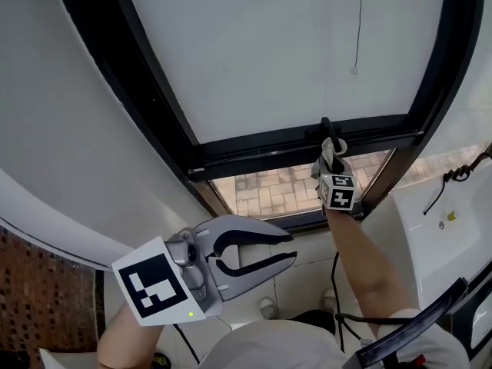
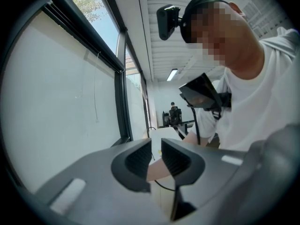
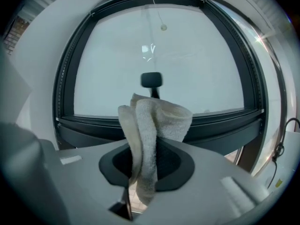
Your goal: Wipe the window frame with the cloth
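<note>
window frame (image 1: 261, 149) top cut off at picture edge

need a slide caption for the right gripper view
Right tongs grip a white cloth before the dark window frame.

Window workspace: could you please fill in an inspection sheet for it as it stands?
Surface: black window frame, its crossbar beneath a frosted pane.
Job's things: white cloth, bunched, held up near the crossbar by the handle.
Clutter: nothing seen.
Grippers: right gripper shut on the cloth; left gripper held low, jaws slightly apart, empty.
Cables: thin pull cord hangs before the pane; black cable at the right.
Surroundings: paving shows below the crossbar; white wall at the left.
</note>
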A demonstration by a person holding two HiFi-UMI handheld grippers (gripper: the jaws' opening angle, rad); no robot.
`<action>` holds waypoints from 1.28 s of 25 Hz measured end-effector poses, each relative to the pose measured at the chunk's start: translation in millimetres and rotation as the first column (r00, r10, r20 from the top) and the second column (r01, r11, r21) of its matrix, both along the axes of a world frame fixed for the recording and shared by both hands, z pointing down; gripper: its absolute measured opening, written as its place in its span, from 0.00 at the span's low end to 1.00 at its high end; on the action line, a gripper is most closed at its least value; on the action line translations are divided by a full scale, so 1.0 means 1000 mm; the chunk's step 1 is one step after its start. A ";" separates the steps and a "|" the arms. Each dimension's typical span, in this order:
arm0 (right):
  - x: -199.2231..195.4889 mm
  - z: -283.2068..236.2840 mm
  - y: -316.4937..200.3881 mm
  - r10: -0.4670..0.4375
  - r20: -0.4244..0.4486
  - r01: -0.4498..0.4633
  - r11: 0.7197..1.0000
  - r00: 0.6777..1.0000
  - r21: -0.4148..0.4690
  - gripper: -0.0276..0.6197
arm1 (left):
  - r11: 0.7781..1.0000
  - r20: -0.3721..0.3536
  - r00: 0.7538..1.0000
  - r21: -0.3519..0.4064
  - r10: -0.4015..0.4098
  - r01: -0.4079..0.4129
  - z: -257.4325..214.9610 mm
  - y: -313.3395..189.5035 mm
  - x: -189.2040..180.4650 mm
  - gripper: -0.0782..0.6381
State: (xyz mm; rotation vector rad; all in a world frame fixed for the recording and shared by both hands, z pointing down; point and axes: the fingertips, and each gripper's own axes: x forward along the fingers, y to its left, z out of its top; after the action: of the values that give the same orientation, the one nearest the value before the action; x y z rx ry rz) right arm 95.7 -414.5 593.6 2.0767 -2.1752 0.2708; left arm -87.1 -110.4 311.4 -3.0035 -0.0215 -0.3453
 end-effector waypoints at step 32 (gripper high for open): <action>-0.346 0.005 -0.008 -0.483 0.145 0.494 0.867 0.864 -0.055 0.15 | 0.995 0.004 0.995 -0.019 -0.095 0.095 0.005 0.007 -0.064 0.23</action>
State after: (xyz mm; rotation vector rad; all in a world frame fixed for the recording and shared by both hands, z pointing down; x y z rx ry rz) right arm -250.4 -422.4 598.2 1.4206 -2.6133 0.4430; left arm -151.1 -103.0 316.0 -3.0299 0.1183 -0.3618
